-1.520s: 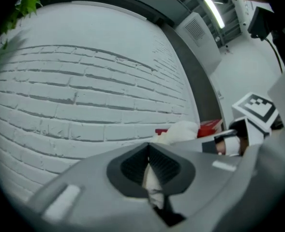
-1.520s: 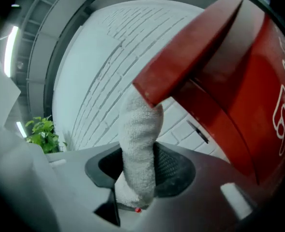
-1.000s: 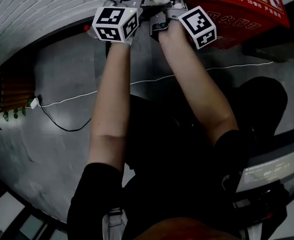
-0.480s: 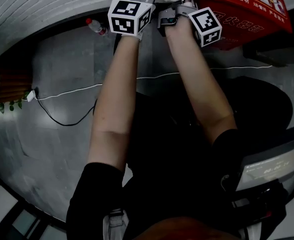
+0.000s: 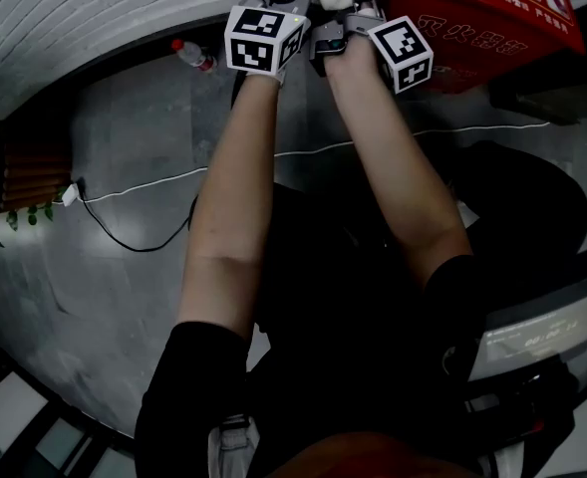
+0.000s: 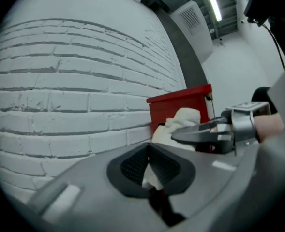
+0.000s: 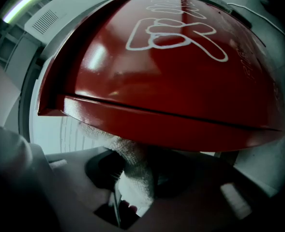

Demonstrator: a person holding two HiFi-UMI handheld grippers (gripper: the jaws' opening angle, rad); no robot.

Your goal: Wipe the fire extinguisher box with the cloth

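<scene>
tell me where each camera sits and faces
Head view: on the person's head, facing steeply down at the floor; both forearms show.
Left gripper view: on the left gripper, facing the brick wall; jaws clamp the cloth.
Right gripper view: on the right gripper, facing the fire extinguisher box; jaws clamp cloth.
Shared: both gripper views show cloth and box.

The left gripper (image 6: 149,163) has its jaws closed on a strip of the white cloth (image 6: 181,122); the cloth bunches up beyond them against the red fire extinguisher box (image 6: 181,105); the right gripper (image 6: 202,134) reaches in from the right, its tips at the cloth; a white brick wall (image 6: 60,95) fills the left; a ceiling light (image 6: 212,4) shows top right.
</scene>
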